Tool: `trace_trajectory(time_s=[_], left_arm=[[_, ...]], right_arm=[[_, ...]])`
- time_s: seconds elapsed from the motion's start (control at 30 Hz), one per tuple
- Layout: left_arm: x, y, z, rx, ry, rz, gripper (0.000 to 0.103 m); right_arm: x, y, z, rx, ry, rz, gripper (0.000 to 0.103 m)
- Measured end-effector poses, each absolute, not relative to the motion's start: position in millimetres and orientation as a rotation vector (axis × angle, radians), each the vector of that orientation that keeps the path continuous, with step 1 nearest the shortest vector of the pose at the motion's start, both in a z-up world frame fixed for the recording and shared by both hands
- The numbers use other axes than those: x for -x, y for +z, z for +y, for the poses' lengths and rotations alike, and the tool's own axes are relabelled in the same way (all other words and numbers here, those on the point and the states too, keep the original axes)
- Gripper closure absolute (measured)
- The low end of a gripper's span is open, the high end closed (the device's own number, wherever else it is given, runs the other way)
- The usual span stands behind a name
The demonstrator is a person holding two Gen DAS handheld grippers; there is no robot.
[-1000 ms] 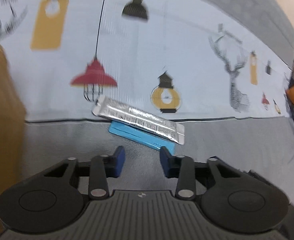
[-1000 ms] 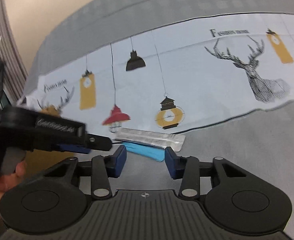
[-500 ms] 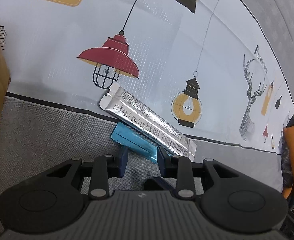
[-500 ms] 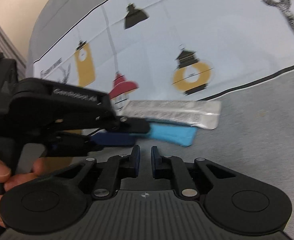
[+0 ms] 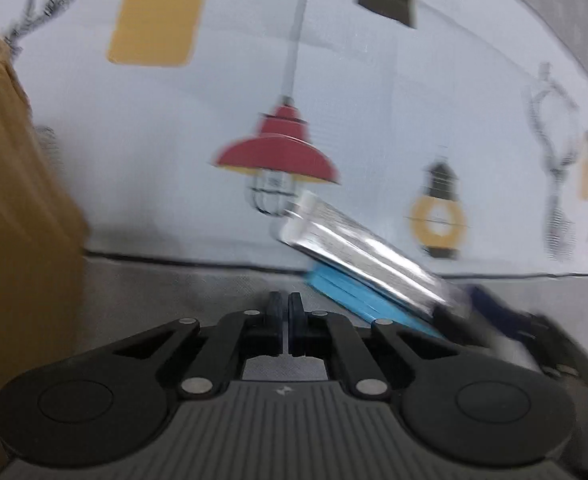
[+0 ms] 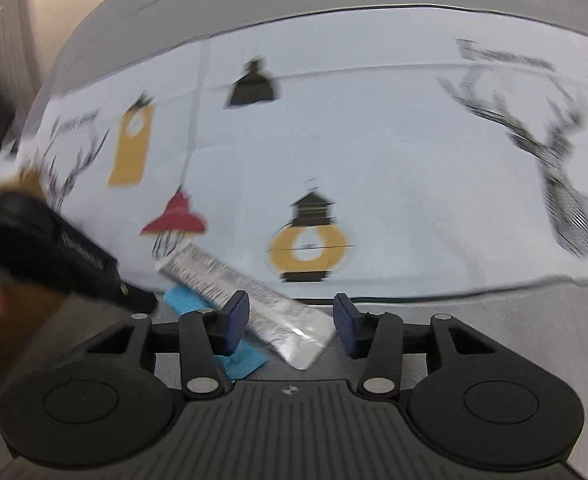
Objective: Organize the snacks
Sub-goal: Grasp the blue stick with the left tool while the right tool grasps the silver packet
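one silver packet (image 6: 250,304), one blue packet (image 6: 182,298)

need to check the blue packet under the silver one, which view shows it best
The left wrist view: the blue packet shows a long open edge below the silver packet. In the right wrist view, only its two ends show, the rest hidden by silver packet and the right gripper.

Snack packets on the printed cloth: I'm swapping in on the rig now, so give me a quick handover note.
Left gripper: shut, nothing between its fingers; it sits to the left of the packets.
Right gripper: jaws have just opened; the near end of the silver packet lies between its fingers, but the pads are not pressing it.
Things: the silver packet lies slantwise over the blue packet, at the edge where the printed cloth meets the grey surface. A brown box stands at the left.
Done: nothing visibly sorted yet.
Left: grip each packet and put it away, probably in the box.
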State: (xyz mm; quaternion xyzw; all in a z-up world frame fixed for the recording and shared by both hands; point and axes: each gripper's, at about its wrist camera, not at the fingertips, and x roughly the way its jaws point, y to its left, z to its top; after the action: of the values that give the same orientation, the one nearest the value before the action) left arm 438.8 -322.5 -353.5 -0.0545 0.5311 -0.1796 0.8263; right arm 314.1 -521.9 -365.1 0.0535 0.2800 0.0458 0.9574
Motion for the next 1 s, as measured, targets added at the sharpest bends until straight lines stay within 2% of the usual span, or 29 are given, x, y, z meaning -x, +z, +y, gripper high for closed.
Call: trace_trajectory(time_s=[0.1, 0.13, 0.17, 0.2, 0.27, 0.33, 0.37, 0.4, 0.47, 0.57, 0.63, 0.7, 0.73, 0.77, 0.8, 0.9, 0.93, 1.0], left_arm=[[-433.4, -351.2, -328.3, 0.210, -0.461, 1.156, 0.097], [-432.6, -352.1, -334.1, 0.205, -0.469, 1.157, 0.096], [-432.5, -354.8, -340.2, 0.202, -0.470, 1.166, 0.093], [-433.3, -359.2, -344.1, 0.208, -0.462, 1.183, 0.093], [-435.4, -365.2, -348.4, 0.260, -0.450, 1.196, 0.090], [-438.1, -364.9, -351.6, 0.326, -0.458, 1.197, 0.070], [-438.6, -365.6, -353.1, 0.358, -0.477, 1.197, 0.045], [-439.3, -365.3, -355.5, 0.389, -0.509, 1.197, 0.026], [-440.3, -365.2, -365.0, 0.384, -0.515, 1.193, 0.020], [-438.0, -365.4, -379.8, 0.333, -0.481, 1.164, 0.022], [-435.2, -363.6, -382.1, 0.283, -0.433, 1.141, 0.041], [-433.7, -363.1, -381.9, 0.195, -0.369, 1.123, 0.085], [-435.0, -364.0, -377.0, 0.185, -0.363, 1.124, 0.091], [-437.3, -365.8, -371.3, 0.185, -0.369, 1.131, 0.101], [-440.5, -366.7, -365.8, 0.180, -0.366, 1.140, 0.100], [-449.6, -363.4, -349.1, 0.205, -0.365, 1.164, 0.101], [-451.3, -363.2, -346.5, 0.240, -0.374, 1.176, 0.101], [-454.2, -367.8, -342.9, 0.334, -0.405, 1.215, 0.095]], right_arm=[[-320.4, -370.0, -516.9, -0.038, 0.125, 0.586, 0.052], [-320.8, -369.0, -519.6, -0.051, 0.135, 0.589, 0.054], [-320.5, -368.5, -523.8, -0.056, 0.131, 0.594, 0.066], [-319.3, -368.2, -527.1, -0.059, 0.123, 0.600, 0.071], [-314.6, -365.8, -534.0, -0.070, 0.110, 0.618, 0.099], [-306.7, -362.9, -537.9, -0.051, 0.056, 0.650, 0.103], [-301.7, -362.4, -539.9, -0.039, 0.027, 0.673, 0.103], [-295.9, -362.8, -541.6, -0.048, 0.017, 0.687, 0.103], [-280.9, -359.6, -547.2, -0.088, 0.015, 0.710, 0.103], [-263.5, -354.0, -550.1, -0.103, 0.037, 0.640, 0.101], [-265.8, -353.4, -551.1, -0.083, 0.031, 0.606, 0.099], [-277.6, -357.4, -554.4, -0.101, 0.028, 0.594, 0.093], [-283.1, -360.7, -556.5, -0.121, 0.031, 0.595, 0.087], [-290.2, -364.7, -558.0, -0.141, 0.033, 0.601, 0.081], [-296.2, -368.1, -558.0, -0.151, 0.036, 0.604, 0.078], [-307.4, -370.6, -550.3, -0.129, 0.069, 0.590, 0.059], [-312.4, -370.6, -547.4, -0.116, 0.079, 0.586, 0.049], [-319.3, -371.1, -542.4, -0.078, 0.092, 0.586, 0.043]])
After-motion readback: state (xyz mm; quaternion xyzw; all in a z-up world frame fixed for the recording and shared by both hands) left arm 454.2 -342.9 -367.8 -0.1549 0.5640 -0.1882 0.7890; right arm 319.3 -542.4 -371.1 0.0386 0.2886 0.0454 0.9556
